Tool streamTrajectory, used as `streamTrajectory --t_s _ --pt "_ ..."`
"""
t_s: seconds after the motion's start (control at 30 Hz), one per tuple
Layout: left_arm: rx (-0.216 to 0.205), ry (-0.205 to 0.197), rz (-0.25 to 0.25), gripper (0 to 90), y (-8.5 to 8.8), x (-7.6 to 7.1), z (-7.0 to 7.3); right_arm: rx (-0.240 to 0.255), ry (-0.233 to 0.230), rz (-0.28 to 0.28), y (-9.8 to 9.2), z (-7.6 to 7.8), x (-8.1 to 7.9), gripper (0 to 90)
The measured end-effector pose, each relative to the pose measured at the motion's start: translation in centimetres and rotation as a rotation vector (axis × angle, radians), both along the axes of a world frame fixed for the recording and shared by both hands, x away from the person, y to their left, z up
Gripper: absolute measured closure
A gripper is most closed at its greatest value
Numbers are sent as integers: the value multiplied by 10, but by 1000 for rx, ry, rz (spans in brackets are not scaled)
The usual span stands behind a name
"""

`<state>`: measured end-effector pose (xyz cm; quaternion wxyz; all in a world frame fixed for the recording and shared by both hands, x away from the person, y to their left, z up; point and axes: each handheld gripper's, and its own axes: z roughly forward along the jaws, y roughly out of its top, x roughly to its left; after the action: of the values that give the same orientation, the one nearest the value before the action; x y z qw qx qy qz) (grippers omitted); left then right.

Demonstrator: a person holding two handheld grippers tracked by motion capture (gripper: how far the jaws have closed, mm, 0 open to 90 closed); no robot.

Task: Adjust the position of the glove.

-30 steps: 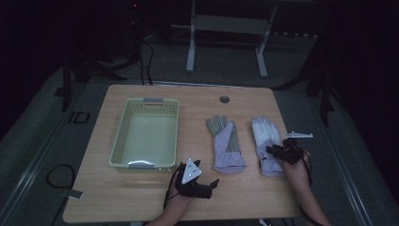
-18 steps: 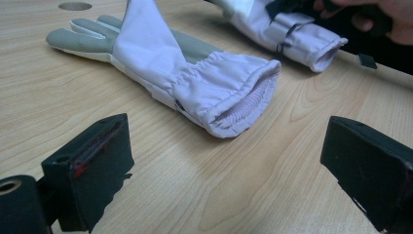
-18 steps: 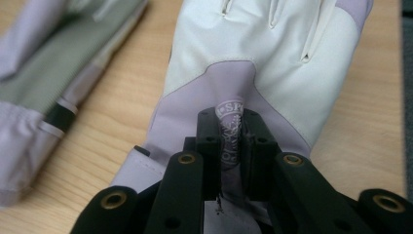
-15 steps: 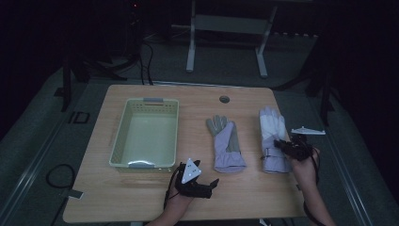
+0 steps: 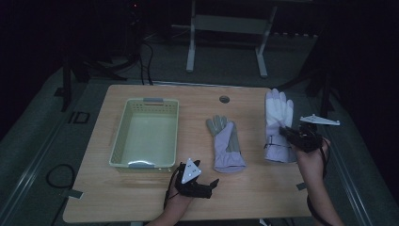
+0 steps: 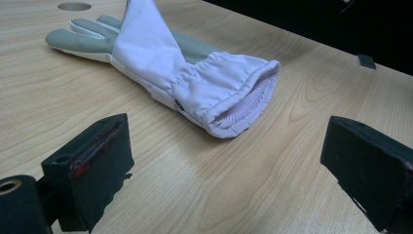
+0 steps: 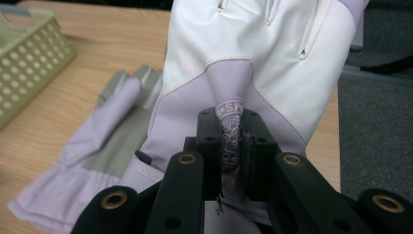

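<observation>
A white glove with a lilac cuff (image 5: 278, 113) hangs off the table at the right. My right gripper (image 5: 288, 134) is shut on a fold of its back near the cuff. In the right gripper view the jaws (image 7: 233, 141) pinch the printed lilac strap of the white glove (image 7: 253, 44); they have just been closing with that fabric between them. A second glove (image 5: 225, 141), lilac with a grey palm, lies flat mid-table. My left gripper (image 5: 211, 184) stands open near the front edge, its jaws (image 6: 234, 161) apart and a little short of that glove's cuff (image 6: 195, 83).
A pale green perforated basket (image 5: 121, 141) stands at the table's left, its corner in the right gripper view (image 7: 29, 48). A round cable hole (image 5: 224, 99) sits near the far edge. The table's right edge runs close under my right hand.
My right gripper has closed on the white glove and risen with it, so the glove has come up off the table. The left gripper has stayed put.
</observation>
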<state>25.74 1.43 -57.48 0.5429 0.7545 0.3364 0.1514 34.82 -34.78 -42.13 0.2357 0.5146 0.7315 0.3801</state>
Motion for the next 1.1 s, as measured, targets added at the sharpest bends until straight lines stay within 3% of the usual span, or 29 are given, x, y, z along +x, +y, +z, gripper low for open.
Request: streamTrajectory --t_s 0.17,0.3,0.53,0.7,0.97,1.1 --pt "4 -3 -1 49 0 0 0 9 -14 14 13 5 -6 806" --pt "4 -2 -2 49 0 0 0 55 6 30 24 5 -11 804" --pt "9 -7 -1 49 0 -1 0 50 3 70 51 4 -17 805" --pt "9 -9 -2 49 -1 -1 0 35 15 99 70 -1 -16 805" --pt "9 -10 -5 49 0 -1 0 56 70 143 111 -17 -10 804" --pt "10 -12 -7 49 0 -1 0 48 87 142 124 -22 -4 804"
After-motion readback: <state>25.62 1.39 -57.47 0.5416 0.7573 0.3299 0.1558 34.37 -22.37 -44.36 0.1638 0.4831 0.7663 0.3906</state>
